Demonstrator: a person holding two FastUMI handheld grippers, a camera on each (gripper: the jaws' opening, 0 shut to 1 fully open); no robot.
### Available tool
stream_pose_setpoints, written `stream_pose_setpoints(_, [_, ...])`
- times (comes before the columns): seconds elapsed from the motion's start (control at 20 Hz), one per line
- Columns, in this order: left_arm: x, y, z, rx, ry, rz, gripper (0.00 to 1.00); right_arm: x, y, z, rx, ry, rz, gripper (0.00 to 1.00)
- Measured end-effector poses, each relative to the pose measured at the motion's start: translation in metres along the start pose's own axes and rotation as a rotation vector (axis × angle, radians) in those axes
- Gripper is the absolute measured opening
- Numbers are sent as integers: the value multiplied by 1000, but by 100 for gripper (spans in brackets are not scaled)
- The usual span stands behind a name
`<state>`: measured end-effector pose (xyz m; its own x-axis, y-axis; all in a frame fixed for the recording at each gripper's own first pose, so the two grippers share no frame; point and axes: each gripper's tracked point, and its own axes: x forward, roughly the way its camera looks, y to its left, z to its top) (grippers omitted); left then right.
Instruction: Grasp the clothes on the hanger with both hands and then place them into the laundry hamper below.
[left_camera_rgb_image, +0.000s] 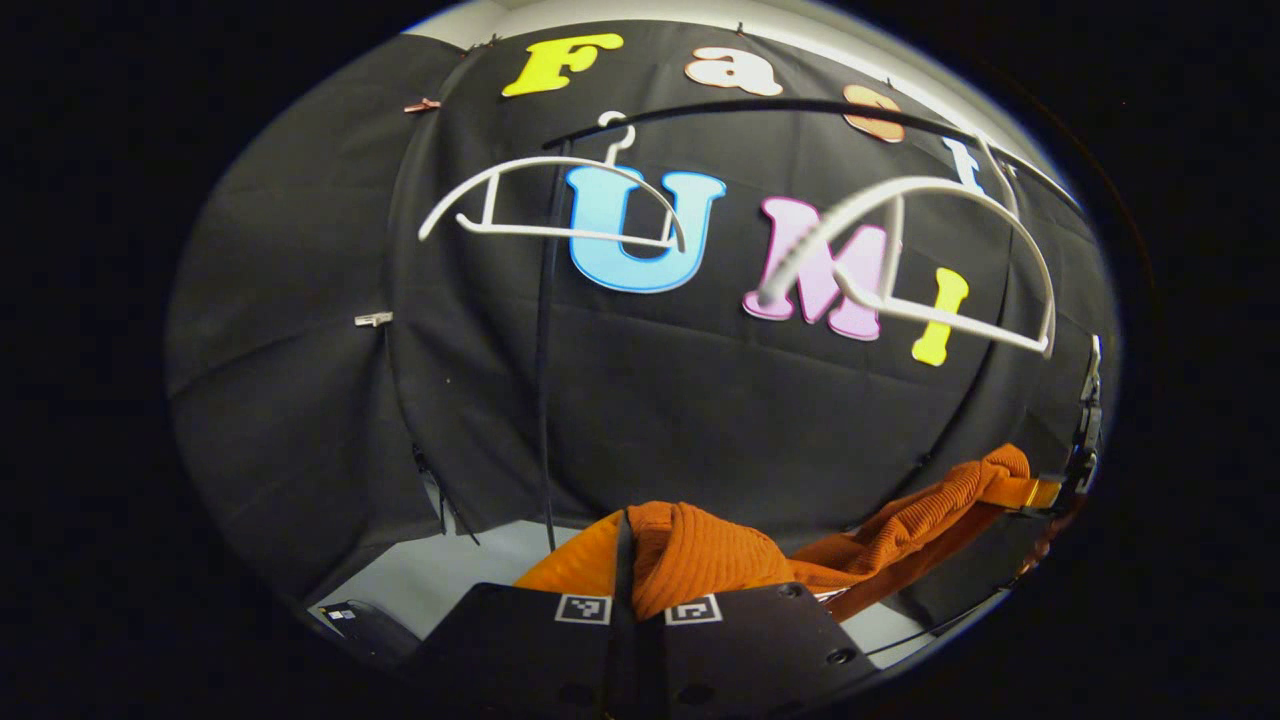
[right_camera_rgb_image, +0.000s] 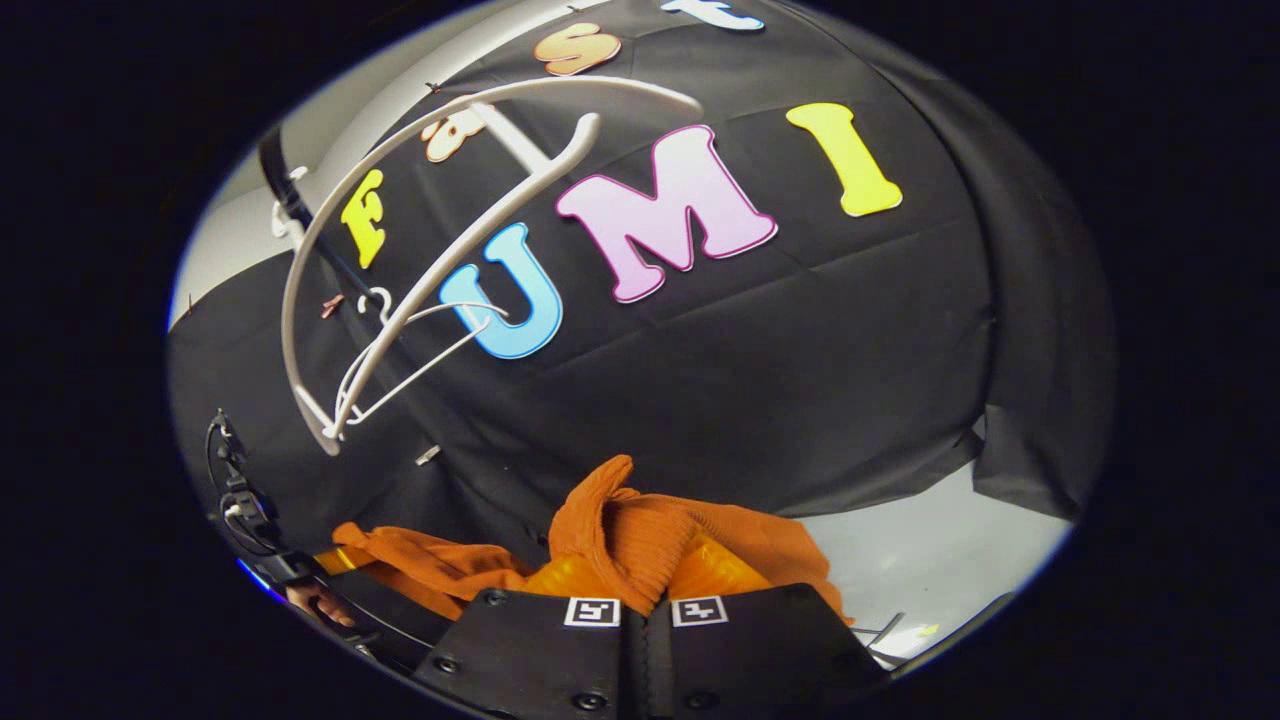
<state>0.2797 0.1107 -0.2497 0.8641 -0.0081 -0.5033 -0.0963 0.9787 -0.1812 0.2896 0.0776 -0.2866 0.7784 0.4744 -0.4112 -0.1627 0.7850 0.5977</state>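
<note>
An orange ribbed knit garment (left_camera_rgb_image: 700, 560) bunches between the fingers of my left gripper (left_camera_rgb_image: 638, 590), which is shut on it. The cloth stretches rightwards to the other gripper (left_camera_rgb_image: 1045, 492) at the far right edge, whose orange fingers pinch it. In the right gripper view the same orange garment (right_camera_rgb_image: 620, 535) is bunched at my right gripper (right_camera_rgb_image: 645, 595), shut on it, and trails left towards the left gripper (right_camera_rgb_image: 300, 570) and the hand holding it. Two bare white hangers (left_camera_rgb_image: 555, 200) (left_camera_rgb_image: 940, 260) hang on a black rail (left_camera_rgb_image: 760, 108) above the garment.
In the right gripper view the nearer white hanger (right_camera_rgb_image: 440, 240) swings tilted at upper left, with the farther hanger (right_camera_rgb_image: 420, 350) behind it. A black vertical pole (left_camera_rgb_image: 545, 350) stands behind. A pale floor (right_camera_rgb_image: 920, 560) shows under the black cloth wall.
</note>
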Motion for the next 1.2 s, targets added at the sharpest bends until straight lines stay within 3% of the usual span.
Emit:
stream_pose_setpoints(0.35, [-28, -87, -3, 40, -56, -200, 7, -34, 88, -4, -26, -18, 176, 5])
stream_pose_setpoints(0.6, [-45, -125, 20, 41, -122, -278, 7, -54, 121, 9, -78, -53, 235, 4])
stream_pose_setpoints(1.2, [32, -140, -113, 86, 91, -263, 7, 2, 12, -113, -75, 150, 15, 4])
